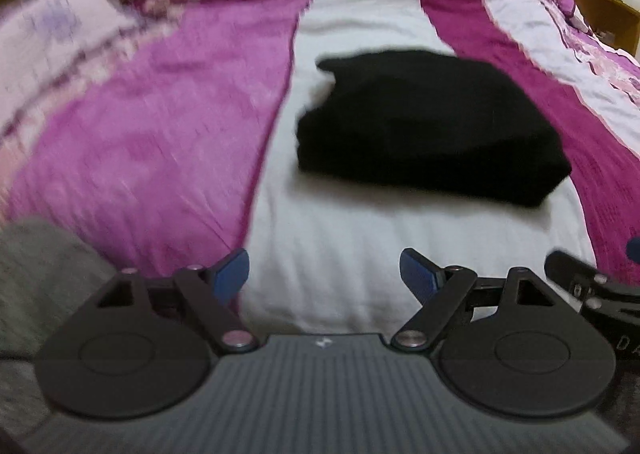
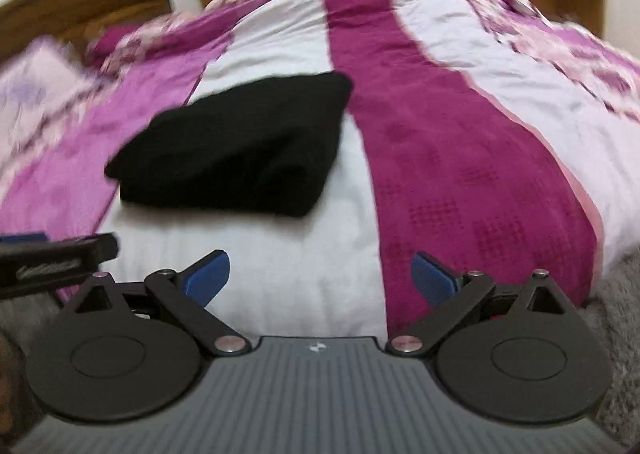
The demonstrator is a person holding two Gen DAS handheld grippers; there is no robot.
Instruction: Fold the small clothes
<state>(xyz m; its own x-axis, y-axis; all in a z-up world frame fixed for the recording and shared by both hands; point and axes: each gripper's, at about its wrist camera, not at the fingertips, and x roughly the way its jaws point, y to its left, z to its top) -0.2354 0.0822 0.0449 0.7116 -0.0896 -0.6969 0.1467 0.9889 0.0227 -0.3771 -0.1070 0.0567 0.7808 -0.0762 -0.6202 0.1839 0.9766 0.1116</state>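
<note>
Left gripper [image 1: 324, 274]: jaws spread wide, nothing between the blue pads, poised over the white stripe of the bedspread [image 1: 344, 254]. Folded black garment [image 1: 428, 126] lies on that white stripe, at 1 o'clock from the left gripper, apart from it. Right gripper [image 2: 320, 278]: released, empty; garment sits at 11 o'clock from it, magenta stripe at 2 o'clock.

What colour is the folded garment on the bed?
Plain black; the folded garment shows best in the left wrist view, lying on the white stripe.
</note>
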